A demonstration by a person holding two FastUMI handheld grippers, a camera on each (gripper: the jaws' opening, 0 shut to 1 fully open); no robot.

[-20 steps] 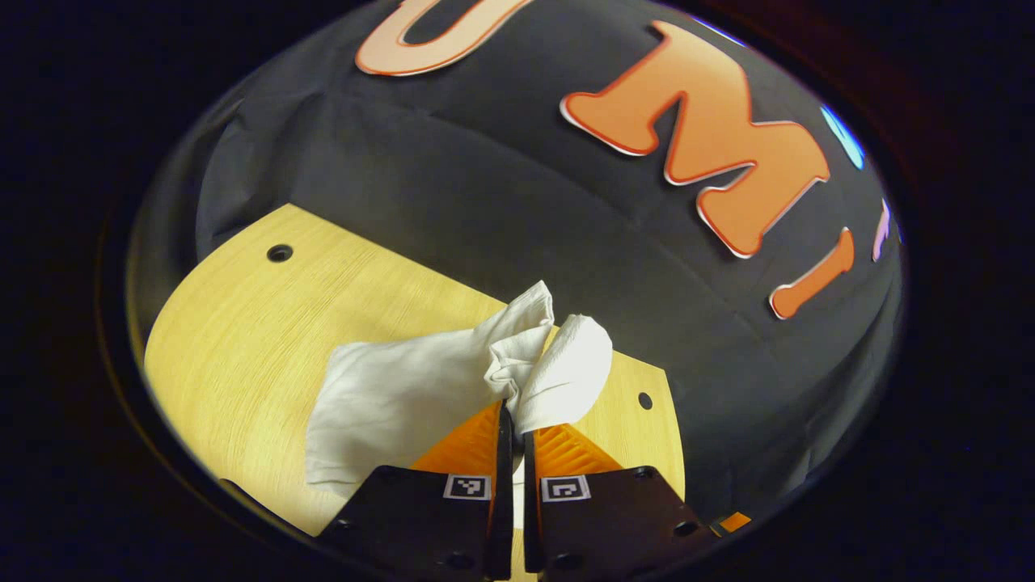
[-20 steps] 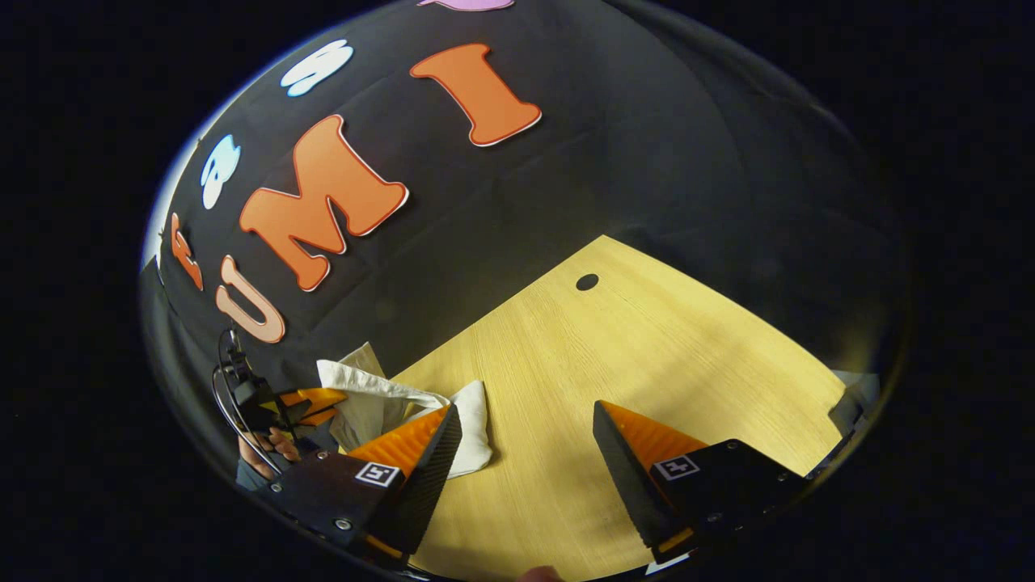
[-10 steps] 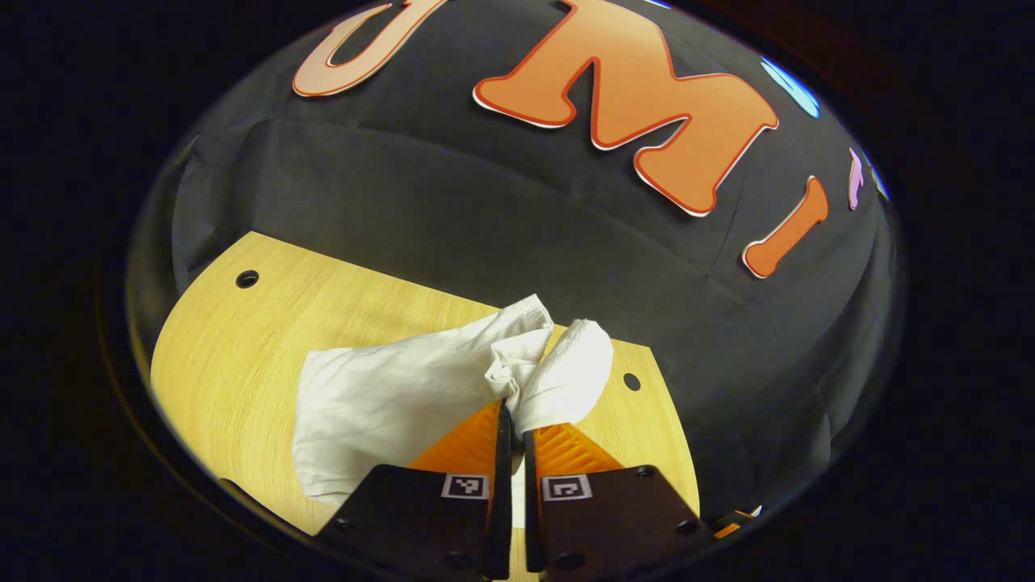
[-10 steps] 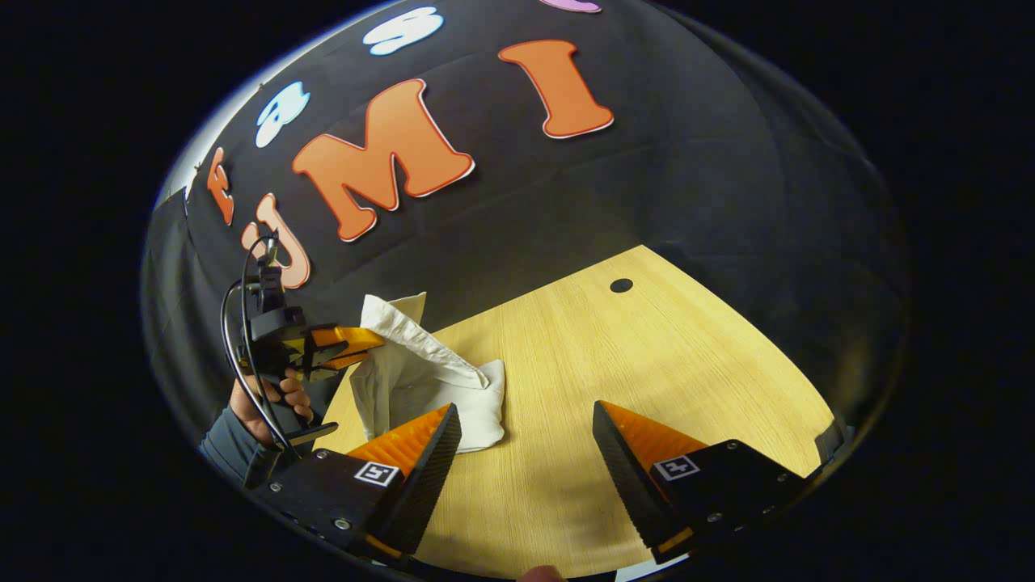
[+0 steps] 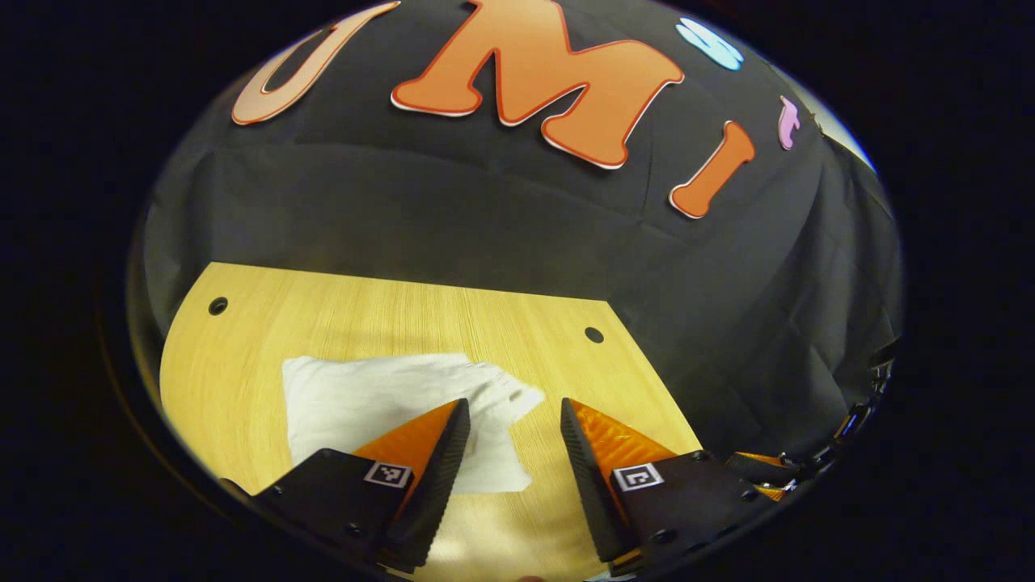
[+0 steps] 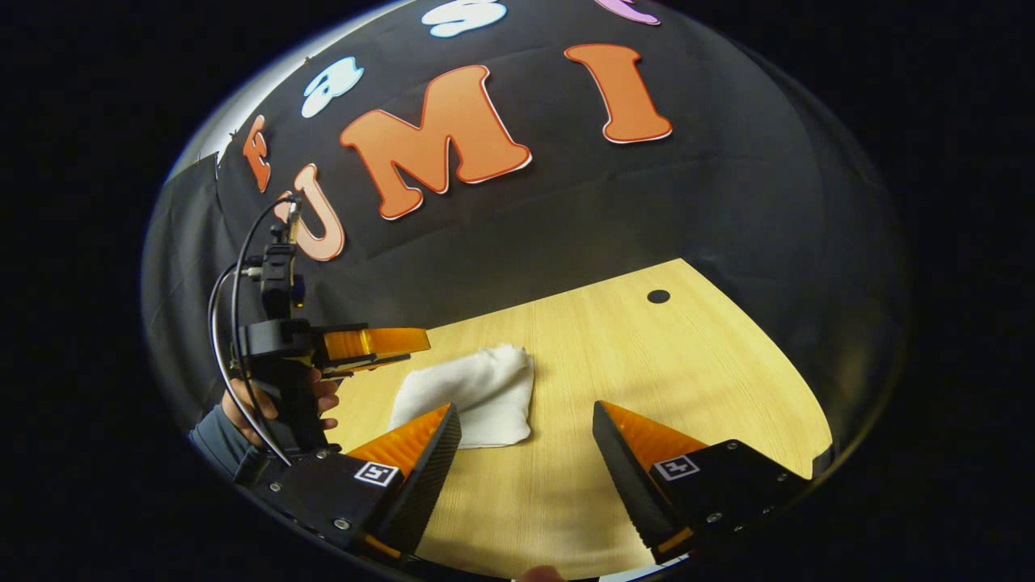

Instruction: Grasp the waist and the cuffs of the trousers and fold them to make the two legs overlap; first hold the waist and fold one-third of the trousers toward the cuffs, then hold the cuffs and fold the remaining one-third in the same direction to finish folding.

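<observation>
Left gripper's near finger [image 5: 428,453] covers the lower edge of the folded white trousers [image 5: 380,396] — waist and cuffs can't be told apart there. In the right gripper view, the right gripper's finger [image 6: 420,453] hides the trousers' [image 6: 477,392] near corner, and beside them the left gripper [image 6: 388,343] shows side-on — its opening unreadable there. The sleeve [image 6: 214,440] is cut off by the edge.

We see our black left gripper [image 6: 420,341] trailing looped black cables at nine o'clock, above a grey sleeve [image 6: 217,443].

One folded pair of white trousers [image 5: 388,400], one wooden table [image 5: 340,311], two claws [image 5: 508,420] [image 6: 525,428], one hand [image 6: 319,400]
</observation>
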